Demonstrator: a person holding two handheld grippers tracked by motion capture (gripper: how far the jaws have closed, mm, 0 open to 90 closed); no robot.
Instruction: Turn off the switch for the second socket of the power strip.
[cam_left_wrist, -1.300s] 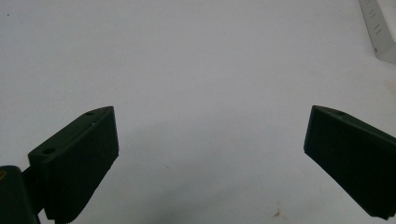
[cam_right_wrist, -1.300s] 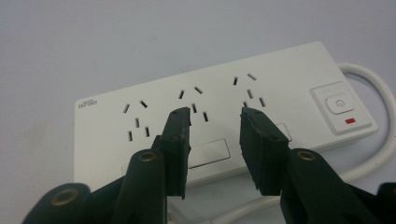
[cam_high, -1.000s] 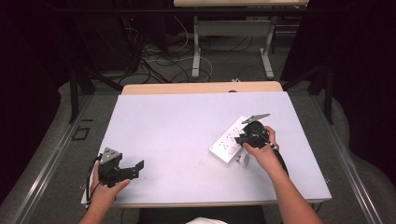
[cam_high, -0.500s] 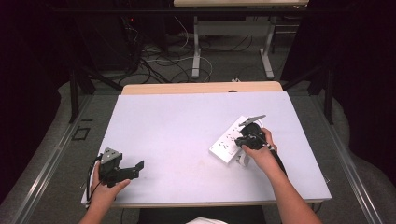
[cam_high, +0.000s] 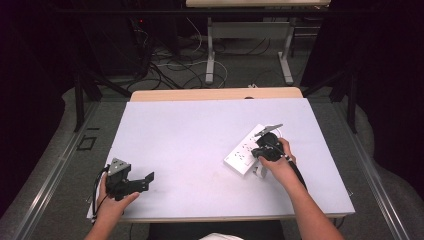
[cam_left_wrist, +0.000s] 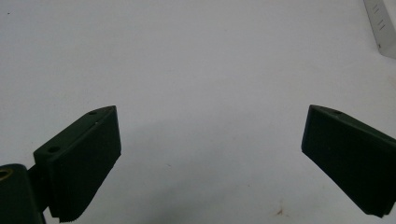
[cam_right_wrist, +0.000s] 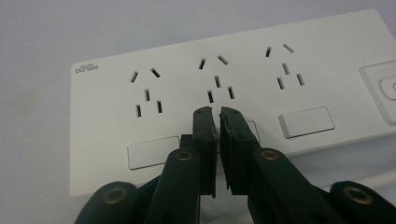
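1. In the right gripper view, the fingers (cam_right_wrist: 205, 135) of the right gripper (cam_right_wrist: 216, 114) stand pressed almost together, with a thin slit between them and nothing in it. Their jaws have just been closing. The tips sit over the front edge of the white power strip (cam_right_wrist: 107, 93), right at the middle one of three rocker switches. The left switch (cam_right_wrist: 152, 152) and the right switch (cam_right_wrist: 306, 122) show clear on either side. Above the switches are three sets of sockets, and a small brand mark (cam_right_wrist: 87, 69) is printed near the strip's left end. A white cable (cam_right_wrist: 373, 179) runs off at lower right.

2. In the left gripper view, the left gripper (cam_left_wrist: 210, 140) has its jaws spread wide, with bare white table (cam_left_wrist: 196, 60) between them and nothing gripped. A corner of the power strip (cam_left_wrist: 380, 25) peeks in at upper right, well apart from the jaws.

3. In the high view, the power strip (cam_high: 240, 154) lies slanted on the right half of the table (cam_high: 190, 130). The right gripper (cam_high: 260, 152) is down on the strip's near long side, with the person's right hand (cam_high: 280, 165) behind it. The left gripper (cam_high: 142, 181) rests near the table's front left corner, far from the strip, in the left hand (cam_high: 112, 205).
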